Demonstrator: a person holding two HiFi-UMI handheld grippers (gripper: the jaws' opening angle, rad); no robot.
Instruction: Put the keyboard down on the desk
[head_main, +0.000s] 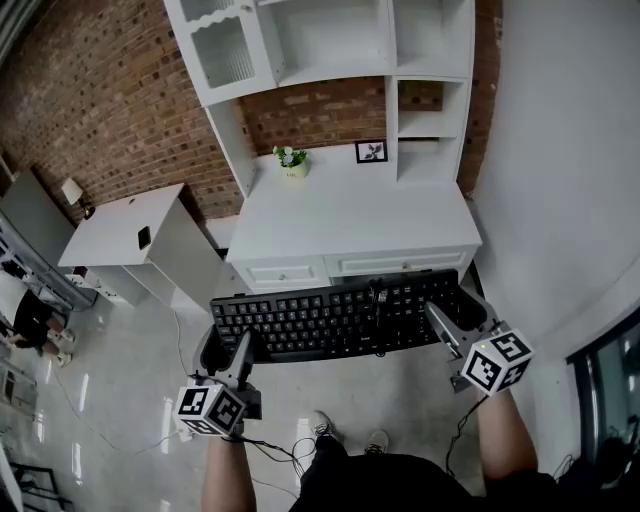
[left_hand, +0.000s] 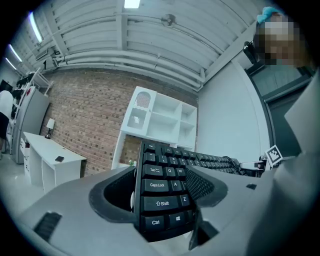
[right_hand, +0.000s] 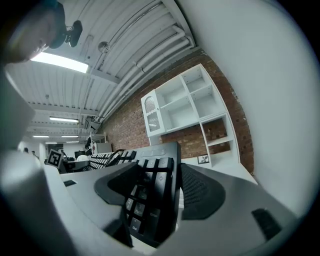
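The white counter sits under a tall shelf unit against the brick wall. Its broad front area is bare, which looks like the natural landing place. The black keyboard is not there yet. It hangs in the air just in front of the counter's drawer edge, above the floor, roughly level and with its long side parallel to the counter. Held that way, it should only need carrying forward and lowering flat.

It is held at both ends (a long, thin board would likely sag or twist from one). The left tongs clamp the Ctrl and Shift end, with keys filling the gap between their pads. The right tongs grip the opposite short end the same way. Both sets stand wide because the keyboard's depth fills them.

A small potted plant and a picture frame stand at the very back of the counter, well apart from the front area, so I judge they won't interfere.
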